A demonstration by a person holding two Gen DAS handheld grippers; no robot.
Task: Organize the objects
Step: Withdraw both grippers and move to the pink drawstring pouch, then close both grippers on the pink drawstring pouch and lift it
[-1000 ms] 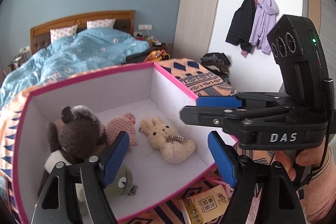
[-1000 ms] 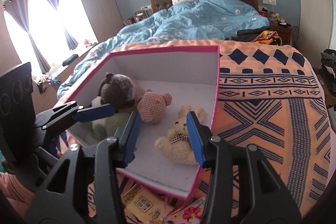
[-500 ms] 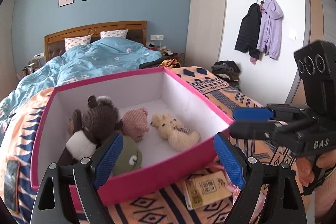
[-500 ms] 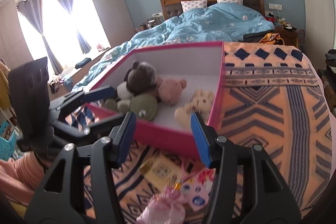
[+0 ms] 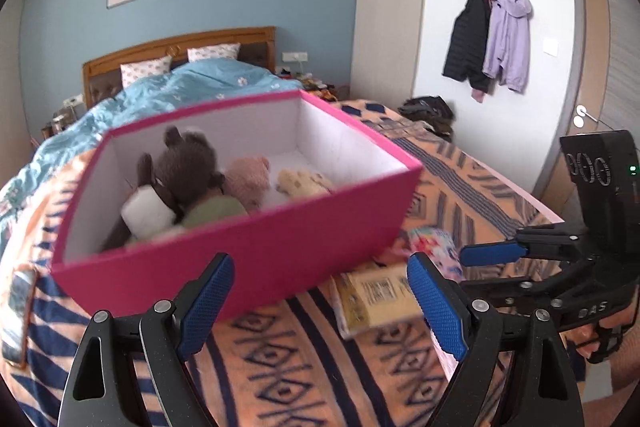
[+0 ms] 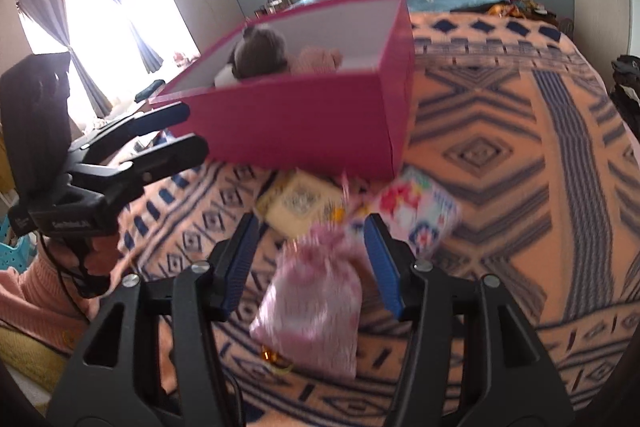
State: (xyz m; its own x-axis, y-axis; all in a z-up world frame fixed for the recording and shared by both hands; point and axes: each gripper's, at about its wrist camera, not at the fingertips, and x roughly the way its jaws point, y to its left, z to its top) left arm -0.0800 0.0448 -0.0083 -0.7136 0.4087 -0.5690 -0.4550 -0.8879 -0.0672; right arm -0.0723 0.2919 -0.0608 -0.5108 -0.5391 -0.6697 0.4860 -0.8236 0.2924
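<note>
Right wrist view, right claw spread wide above pink pouch, left claw agape, empty, near pink box front wall.

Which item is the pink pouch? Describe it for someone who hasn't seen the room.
Find the pink box of plush toys on the patterned blanket. Flat packets lie on the blanket in front of it. The pouch is nearest the right gripper, between its open fingers: soft, shiny, pale pink, bag-shaped, unlike the flat yellow packet and the floral packet.

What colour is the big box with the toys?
Bright pink outside, white inside; the box shows best in the left wrist view.
</note>
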